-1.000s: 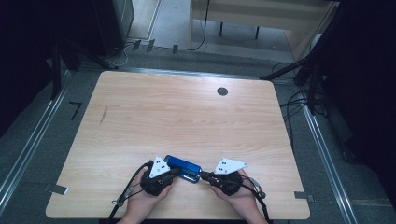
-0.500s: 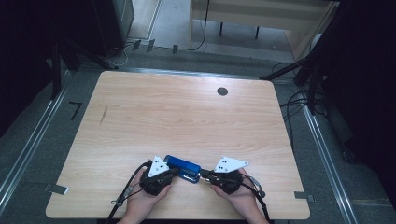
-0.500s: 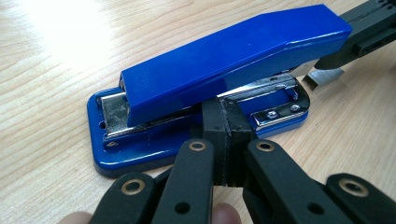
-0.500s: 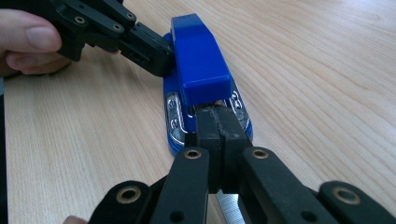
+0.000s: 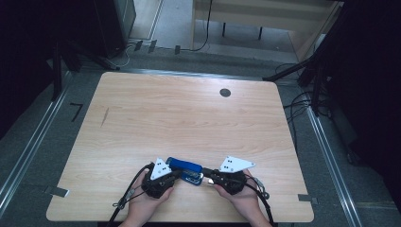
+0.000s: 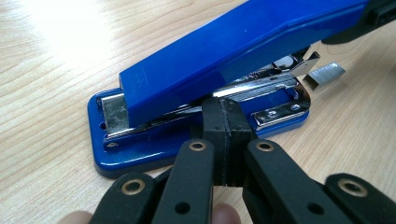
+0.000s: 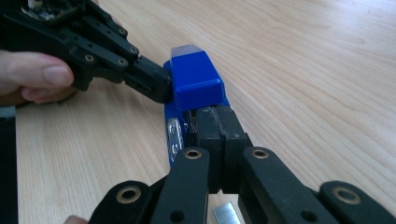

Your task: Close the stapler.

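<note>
A blue stapler [image 5: 183, 166] lies near the table's front edge with its top cover [image 6: 243, 51] raised over the metal magazine [image 6: 261, 86]. My left gripper [image 6: 226, 116] is shut, its tip against the stapler's side at the magazine. In the high view it sits at the stapler's left [image 5: 176, 174]. My right gripper [image 7: 216, 119] is shut too, its tip at the stapler's front end under the raised cover [image 7: 194, 77], on the stapler's right in the high view [image 5: 206, 176]. A short strip of staples [image 6: 325, 74] lies on the wood beside the stapler's front, also beneath my right gripper [image 7: 229, 215].
The wooden table [image 5: 189, 118] stretches away behind the stapler, with a black round grommet [image 5: 225, 92] at the far right and a dark mark [image 5: 104, 117] at the left. Both hands rest close to the front edge, and cables trail off it.
</note>
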Demonstrator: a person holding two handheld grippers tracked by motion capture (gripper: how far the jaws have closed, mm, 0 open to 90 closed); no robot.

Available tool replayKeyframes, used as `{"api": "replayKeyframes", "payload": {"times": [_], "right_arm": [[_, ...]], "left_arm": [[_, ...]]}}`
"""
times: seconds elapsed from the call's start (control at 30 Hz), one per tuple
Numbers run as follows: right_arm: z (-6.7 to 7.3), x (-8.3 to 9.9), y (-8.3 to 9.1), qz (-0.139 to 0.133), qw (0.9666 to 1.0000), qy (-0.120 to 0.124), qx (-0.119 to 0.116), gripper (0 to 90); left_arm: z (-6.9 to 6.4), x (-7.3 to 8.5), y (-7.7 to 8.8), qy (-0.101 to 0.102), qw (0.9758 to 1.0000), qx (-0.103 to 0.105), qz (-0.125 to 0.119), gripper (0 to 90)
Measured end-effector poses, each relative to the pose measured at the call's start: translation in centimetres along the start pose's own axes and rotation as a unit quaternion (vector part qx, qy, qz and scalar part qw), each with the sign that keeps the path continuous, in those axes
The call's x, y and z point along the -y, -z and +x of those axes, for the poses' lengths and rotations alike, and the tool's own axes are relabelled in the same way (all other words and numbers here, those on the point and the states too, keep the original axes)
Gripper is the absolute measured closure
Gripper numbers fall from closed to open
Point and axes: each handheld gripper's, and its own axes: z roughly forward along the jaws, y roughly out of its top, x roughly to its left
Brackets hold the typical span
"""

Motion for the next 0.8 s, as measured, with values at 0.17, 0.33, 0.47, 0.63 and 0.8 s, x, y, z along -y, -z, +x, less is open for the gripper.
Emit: {"api": "replayKeyframes", "payload": {"times": [0.17,0.33,0.47,0.63,0.8], "right_arm": [[0.5,-0.7,0.1,-0.012,0.9998,0.008,0.009,90.0],[0.8,-1.4,0.2,-0.024,0.9996,0.008,0.011,90.0],[0.8,-2.0,0.1,-0.032,0.9994,0.010,0.011,90.0],[1.0,-2.7,0.1,-0.038,0.9991,0.017,0.010,90.0],[1.1,-3.0,0.0,-0.040,0.9989,0.020,0.012,90.0]], "left_arm": [[-0.2,0.0,0.0,-0.005,1.0000,-0.004,0.000,90.0],[-0.2,0.0,0.0,-0.009,0.9999,-0.006,0.000,90.0],[-0.2,0.0,0.0,-0.009,0.9999,-0.006,0.000,90.0],[-0.6,0.0,0.0,-0.023,0.9996,-0.018,-0.001,90.0],[-0.5,0.0,0.0,-0.023,0.9996,-0.017,-0.001,90.0]]}}
